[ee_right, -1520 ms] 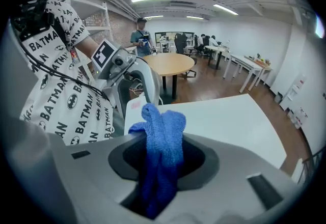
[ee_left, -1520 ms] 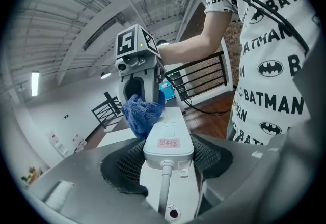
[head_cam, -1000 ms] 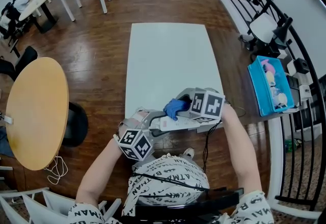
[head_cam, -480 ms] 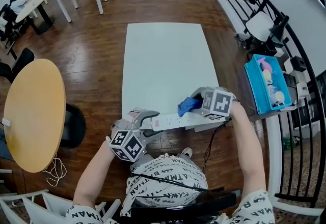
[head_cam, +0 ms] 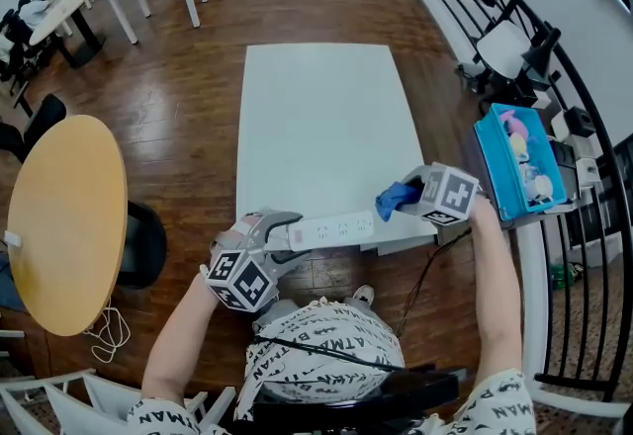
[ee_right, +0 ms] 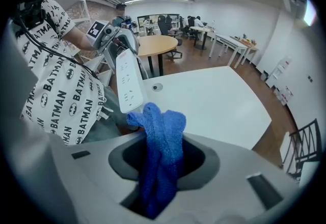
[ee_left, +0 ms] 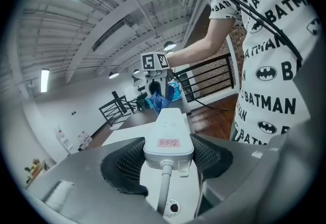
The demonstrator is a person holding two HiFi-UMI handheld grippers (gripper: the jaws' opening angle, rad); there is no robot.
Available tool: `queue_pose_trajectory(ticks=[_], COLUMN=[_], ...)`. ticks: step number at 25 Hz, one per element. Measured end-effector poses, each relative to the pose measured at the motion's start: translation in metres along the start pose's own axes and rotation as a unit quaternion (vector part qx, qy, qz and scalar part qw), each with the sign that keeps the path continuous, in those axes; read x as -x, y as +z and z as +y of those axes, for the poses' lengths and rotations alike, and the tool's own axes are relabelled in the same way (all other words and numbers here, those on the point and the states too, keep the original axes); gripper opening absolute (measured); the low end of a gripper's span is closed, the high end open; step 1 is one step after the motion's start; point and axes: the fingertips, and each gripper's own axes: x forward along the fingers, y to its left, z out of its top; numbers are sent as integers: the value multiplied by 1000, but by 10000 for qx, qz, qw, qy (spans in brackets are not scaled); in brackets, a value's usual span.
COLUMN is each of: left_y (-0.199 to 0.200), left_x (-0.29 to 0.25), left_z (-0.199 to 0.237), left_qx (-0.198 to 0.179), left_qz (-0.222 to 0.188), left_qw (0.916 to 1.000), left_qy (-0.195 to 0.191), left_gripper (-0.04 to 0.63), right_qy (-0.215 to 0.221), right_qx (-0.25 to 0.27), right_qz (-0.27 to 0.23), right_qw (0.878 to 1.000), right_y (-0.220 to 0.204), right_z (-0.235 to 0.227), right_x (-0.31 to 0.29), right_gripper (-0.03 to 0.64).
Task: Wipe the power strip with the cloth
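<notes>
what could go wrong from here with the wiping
1. The left gripper clamps the strip only at its cord end, with the rest sticking out unsupported. Pressing near the far end could lever it loose or twist it.
2. The cloth in the right gripper sits at the strip's far tip, so pushing on may slide it off the end and leave the gripper body to knock the strip.
</notes>
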Motion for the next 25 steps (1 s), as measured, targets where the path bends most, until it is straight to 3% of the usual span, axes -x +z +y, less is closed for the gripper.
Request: queue_pose_trajectory(ticks=[5, 16, 25], left_y=[2, 8, 8], left_x=[-4, -16, -28], left_z=[-2, -17, -21], left_qx=[-55, -339, -301], left_qz=[-1, 48, 18], left_qw=[9999, 9988, 9985], left_qy=[-85, -344, -465], left_gripper=[281, 281, 281], right_qy=[152, 627, 872], right_qx=[49, 693, 1204], right_qz=[-239, -384, -682], right_qw=[9996, 9949, 9865], right_y=[18, 68, 120], right_z=[10, 39, 61], right_x=[3, -11, -18], right_gripper=[141, 141, 141])
